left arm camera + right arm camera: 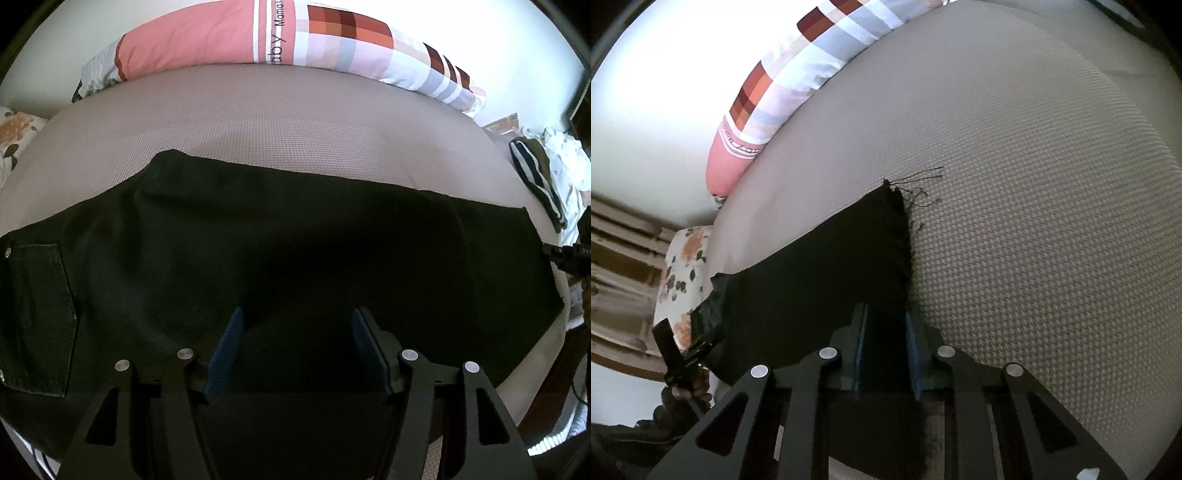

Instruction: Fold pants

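Black pants (pixel 258 229) flat on bed (pixel 258 122); pillow (pixel 280 40) reads "baby".

The pants (pixel 258 229) are matt black cloth with a frayed hem (pixel 905 236). The mattress (pixel 1034 184) has a rough woven texture. The pillow (pixel 258 37) is smooth printed cloth.

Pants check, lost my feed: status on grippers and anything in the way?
Left gripper open above black pants. Right gripper astride frayed hem, grip unclear. Pants flat on mattress; nothing in the way.
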A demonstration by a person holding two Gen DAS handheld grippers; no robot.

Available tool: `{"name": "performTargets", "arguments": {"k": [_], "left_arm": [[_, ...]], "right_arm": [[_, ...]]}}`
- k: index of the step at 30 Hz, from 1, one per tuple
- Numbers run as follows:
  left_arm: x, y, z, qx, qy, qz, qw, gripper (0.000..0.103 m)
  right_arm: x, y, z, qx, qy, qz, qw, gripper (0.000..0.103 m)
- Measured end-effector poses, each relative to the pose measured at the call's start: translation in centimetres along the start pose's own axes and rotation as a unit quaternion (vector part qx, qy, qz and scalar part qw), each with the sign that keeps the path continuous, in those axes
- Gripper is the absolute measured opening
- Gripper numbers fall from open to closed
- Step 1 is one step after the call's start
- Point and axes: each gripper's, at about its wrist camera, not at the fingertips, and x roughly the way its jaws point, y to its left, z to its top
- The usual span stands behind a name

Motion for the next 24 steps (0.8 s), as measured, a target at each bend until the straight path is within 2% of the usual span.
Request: {"name": "performTargets", "arguments": {"k": [5,9,15,21,24], "left_arm": [[0.2,-0.3,-0.1,0.008,-0.004,0.006,0.9999,0.065],[0.3,-0.5,-0.1,0.012,-0.006,0.012,0.9998,0.067],[0.5,-1.4,-0.4,0.036,-0.015,0.035,0.9986,0.069],[0.6,-1.6,-0.3,0.037,-0.019,0.039,0.9984,0.072],[0.7,-1.6,-0.3,0.04,-0.02,0.037,0.9983,0.072]], "right_arm": [[0.5,0.1,0.4,0.002,-0.001,0.016,1.0,0.018],[0.8,0.6,0.4,0.001,-0.008,0.011,1.0,0.014],[0.9,2.4,-0.5,-0.011,-0.032,-0.042,0.999,0.01],[0.6,3.3,-0.9,0.014,-0.049,-0.07,0.996,0.008],[0.0,4.4,-1.2,0.018,-0.06,-0.07,0.996,0.007]]}}
